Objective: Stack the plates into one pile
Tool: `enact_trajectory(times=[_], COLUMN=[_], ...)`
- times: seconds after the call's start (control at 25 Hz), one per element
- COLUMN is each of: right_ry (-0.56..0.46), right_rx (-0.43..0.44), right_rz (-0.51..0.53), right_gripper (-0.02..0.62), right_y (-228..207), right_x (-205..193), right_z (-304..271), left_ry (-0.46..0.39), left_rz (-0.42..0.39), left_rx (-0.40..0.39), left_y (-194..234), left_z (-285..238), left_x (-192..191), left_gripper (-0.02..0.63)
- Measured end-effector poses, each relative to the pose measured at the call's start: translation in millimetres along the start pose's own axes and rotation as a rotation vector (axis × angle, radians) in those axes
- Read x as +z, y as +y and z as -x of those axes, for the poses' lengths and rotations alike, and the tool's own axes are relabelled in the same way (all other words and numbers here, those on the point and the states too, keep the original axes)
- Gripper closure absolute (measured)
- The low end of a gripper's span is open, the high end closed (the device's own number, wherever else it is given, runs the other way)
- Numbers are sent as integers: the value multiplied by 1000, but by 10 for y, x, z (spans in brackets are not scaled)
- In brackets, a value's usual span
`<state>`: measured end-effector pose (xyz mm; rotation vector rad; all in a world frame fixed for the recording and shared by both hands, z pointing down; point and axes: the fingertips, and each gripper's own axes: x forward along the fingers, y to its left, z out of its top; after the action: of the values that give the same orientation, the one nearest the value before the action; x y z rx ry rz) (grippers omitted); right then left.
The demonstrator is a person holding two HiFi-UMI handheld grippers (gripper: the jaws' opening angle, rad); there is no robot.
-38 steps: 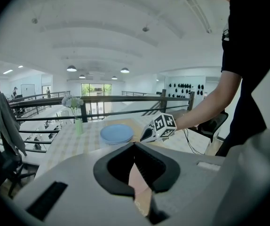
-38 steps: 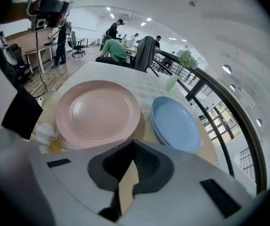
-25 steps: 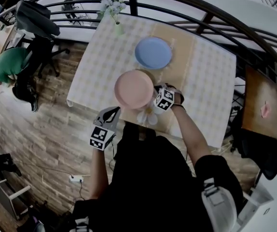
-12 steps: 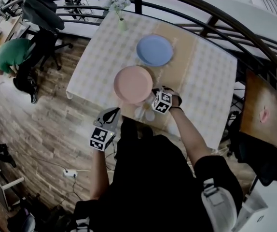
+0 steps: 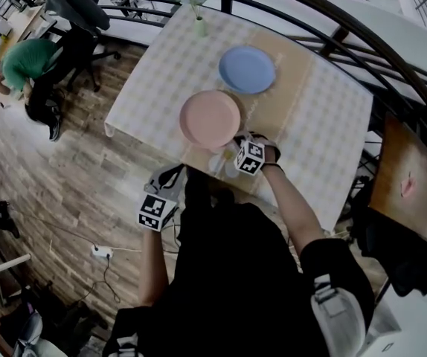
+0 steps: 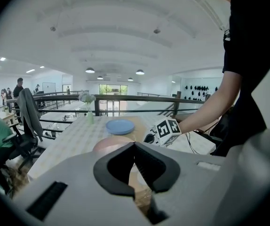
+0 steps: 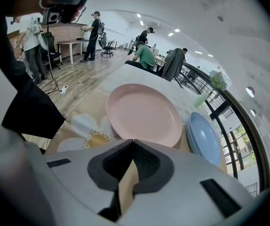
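Note:
A pink plate (image 5: 210, 119) lies on the near half of the checked table (image 5: 154, 80). A blue plate (image 5: 247, 69) lies beyond it on the tan runner. My right gripper (image 5: 234, 146) is shut and empty, pointing down at the pink plate's near right rim. In the right gripper view the closed tips (image 7: 133, 141) cover that rim of the pink plate (image 7: 144, 113), with the blue plate (image 7: 204, 138) to the right. Whether the tips touch the rim is hidden. My left gripper (image 5: 175, 172) hangs off the table's near edge, its tips (image 6: 135, 146) shut on nothing.
A small vase of flowers (image 5: 198, 22) stands at the table's far edge. A white flower print (image 5: 225, 162) marks the runner near my right gripper. A curved black railing (image 5: 362, 43) runs behind the table. Chairs and a person in green (image 5: 24, 62) are at the left.
The table and both plates have slid up and right in the head view. The gap between my right gripper's cube and the pink plate has grown a little. Both jaws stay shut.

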<state>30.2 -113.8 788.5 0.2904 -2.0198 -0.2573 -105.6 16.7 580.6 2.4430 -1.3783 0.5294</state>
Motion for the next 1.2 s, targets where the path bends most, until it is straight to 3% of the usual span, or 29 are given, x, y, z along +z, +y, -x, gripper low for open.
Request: enact_trajectory(times=[0.84, 1.2], right_ry=[-2, 4], right_rx=[107, 99], right_rz=[198, 214], right_gripper=[499, 518], right_y=[481, 511], right_x=[257, 337], right_z=[-312, -471], left_ry=[-1, 11], left_rz=[64, 72], left_rx=[97, 113], left_y=[42, 85], left_z=[334, 437], left_x=[-243, -344], left_gripper=[606, 606])
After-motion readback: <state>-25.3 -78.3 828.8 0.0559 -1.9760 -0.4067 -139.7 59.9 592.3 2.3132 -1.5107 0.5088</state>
